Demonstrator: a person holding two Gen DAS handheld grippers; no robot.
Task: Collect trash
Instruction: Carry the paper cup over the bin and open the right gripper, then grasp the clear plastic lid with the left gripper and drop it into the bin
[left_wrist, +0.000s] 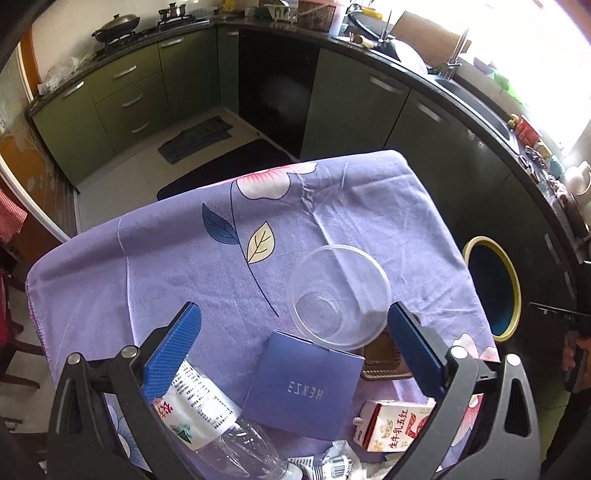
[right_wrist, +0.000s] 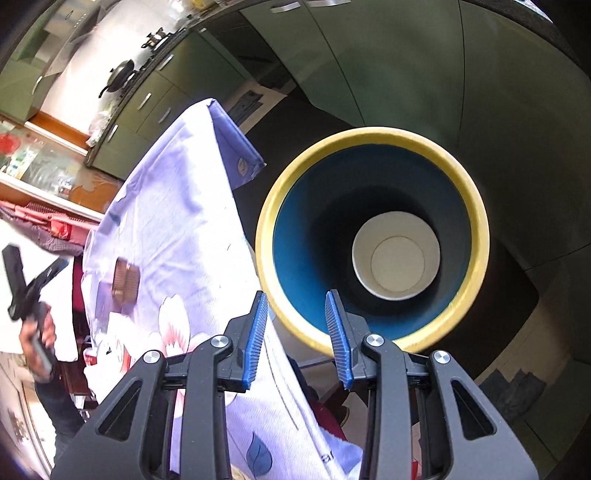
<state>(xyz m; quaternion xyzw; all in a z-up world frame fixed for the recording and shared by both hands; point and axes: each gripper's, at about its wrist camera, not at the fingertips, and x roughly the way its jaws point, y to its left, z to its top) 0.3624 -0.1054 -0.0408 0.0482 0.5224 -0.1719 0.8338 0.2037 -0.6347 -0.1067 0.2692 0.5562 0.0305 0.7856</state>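
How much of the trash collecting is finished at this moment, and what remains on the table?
Done: one white paper cup lies at the bottom of the bin. In hand: nothing; the right gripper hangs open above the bin, and the left gripper is open over the table. Left: clear plastic bowl, blue box, plastic bottle, milk carton, brown tray.

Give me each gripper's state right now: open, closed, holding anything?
Left gripper: wide open, empty, above the clear plastic cup and blue box.
Right gripper: partly open, empty, over the yellow-rimmed bin with a paper cup inside.
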